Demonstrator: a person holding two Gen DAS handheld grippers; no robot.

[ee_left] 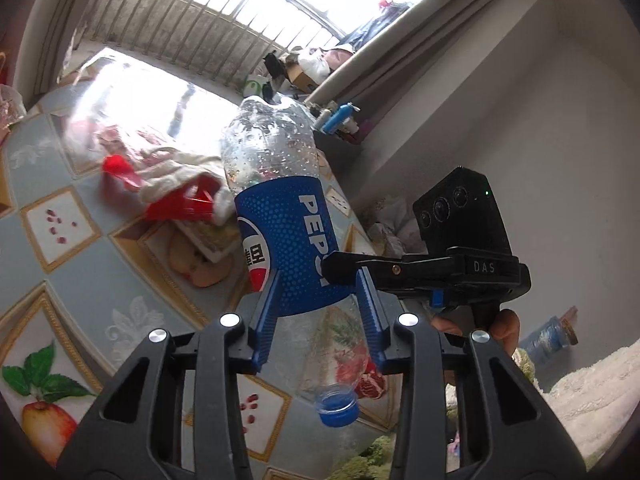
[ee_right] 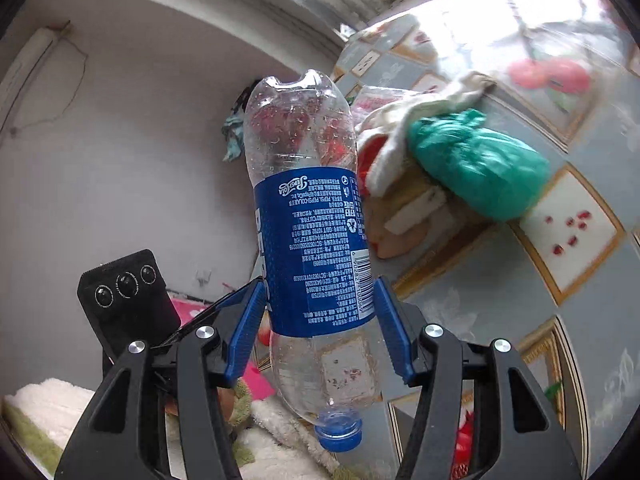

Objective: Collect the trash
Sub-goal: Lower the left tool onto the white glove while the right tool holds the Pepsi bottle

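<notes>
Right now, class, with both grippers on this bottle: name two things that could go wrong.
1. Both the left gripper and right gripper pinch the thin, empty Pepsi bottle; it could crumple or twist loose.
2. It is held cap down above the table; swinging it might knock the red scraps.

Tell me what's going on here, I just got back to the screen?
A person is collecting trash with two hand-held tongs. Both the left tongs and the right tongs are clamped on the blue label of the same empty Pepsi bottle, held upside down with its blue cap pointing down, lifted above the fruit-patterned tablecloth. More rubbish is on the table: a green bag, red wrappers and a whitish cloth.
</notes>
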